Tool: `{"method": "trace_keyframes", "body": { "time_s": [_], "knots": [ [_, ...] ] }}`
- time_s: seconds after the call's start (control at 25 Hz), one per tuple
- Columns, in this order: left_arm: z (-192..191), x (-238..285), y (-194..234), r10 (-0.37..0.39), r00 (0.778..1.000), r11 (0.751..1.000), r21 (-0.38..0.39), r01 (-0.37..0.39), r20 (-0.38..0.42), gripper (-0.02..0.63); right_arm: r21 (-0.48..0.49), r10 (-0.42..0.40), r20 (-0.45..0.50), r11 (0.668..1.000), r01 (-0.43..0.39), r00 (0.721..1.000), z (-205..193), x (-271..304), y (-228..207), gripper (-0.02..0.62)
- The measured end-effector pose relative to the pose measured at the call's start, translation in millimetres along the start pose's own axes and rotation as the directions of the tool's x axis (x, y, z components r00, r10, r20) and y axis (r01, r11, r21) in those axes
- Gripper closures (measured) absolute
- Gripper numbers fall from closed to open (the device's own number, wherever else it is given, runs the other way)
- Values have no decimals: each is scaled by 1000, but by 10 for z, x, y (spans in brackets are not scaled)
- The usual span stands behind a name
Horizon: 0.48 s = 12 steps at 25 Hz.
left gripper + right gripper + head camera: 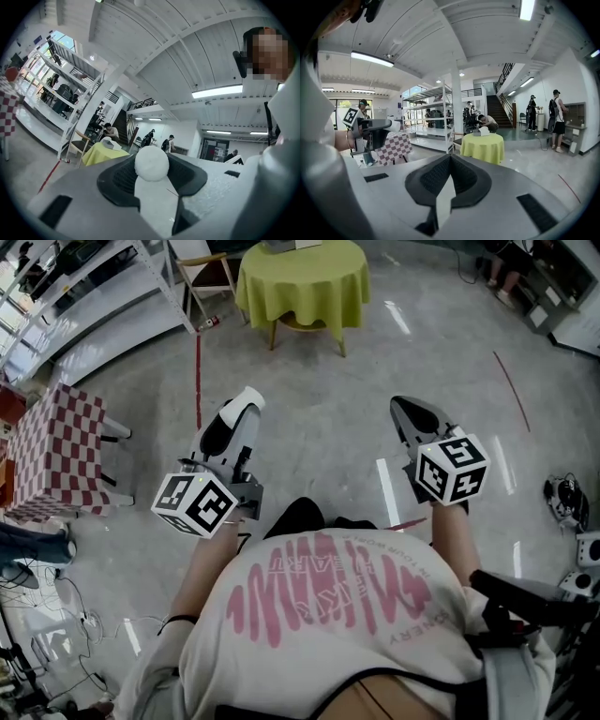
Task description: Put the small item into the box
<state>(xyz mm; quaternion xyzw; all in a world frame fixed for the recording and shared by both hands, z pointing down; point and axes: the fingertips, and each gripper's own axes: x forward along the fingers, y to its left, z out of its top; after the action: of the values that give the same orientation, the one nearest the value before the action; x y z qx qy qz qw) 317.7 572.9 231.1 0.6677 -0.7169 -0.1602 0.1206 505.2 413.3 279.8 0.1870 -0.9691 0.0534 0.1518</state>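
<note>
- The person's shirt (pixel 328 601) carries large pink print; from the head view it sits upside down and the words cannot be read reliably.
- Each gripper has a cube with black-and-white square markers: one on the left gripper (pixel 194 503) and one on the right gripper (pixel 452 468).
- The left gripper (pixel 246 401) is clamped on a white ball (pixel 151 163). The ball is round, matt and slightly rough-surfaced, with no marking. It sits at the jaw tips, and the black ribbed pads (pixel 123 178) press it from both sides.
- The ball is carried in the air above the glossy grey floor (pixel 328 418), well apart from any table.
- The right gripper (pixel 449 158) has its jaw tips pressed together, with nothing between them.
- A table with a red-and-white checked cloth (pixel 56 451) stands to the left.
- Farther ahead is a round table with a yellow-green cloth (pixel 483 146). A small pale object (pixel 481 131) rests on top, too small to tell whether it is a box or what it holds.
- White shelving (pixel 433 119) and a staircase (pixel 499 110) lie beyond, with several people standing about.
</note>
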Motion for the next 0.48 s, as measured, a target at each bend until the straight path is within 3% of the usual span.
{"method": "trace_keyframes", "body": {
  "time_s": [0.48],
  "knots": [
    [-23,382,415,-18,1000,1000,-26,18,1,422,-25,3,-30,1000,-4,1000,-38,521,-92,589]
  ]
}}
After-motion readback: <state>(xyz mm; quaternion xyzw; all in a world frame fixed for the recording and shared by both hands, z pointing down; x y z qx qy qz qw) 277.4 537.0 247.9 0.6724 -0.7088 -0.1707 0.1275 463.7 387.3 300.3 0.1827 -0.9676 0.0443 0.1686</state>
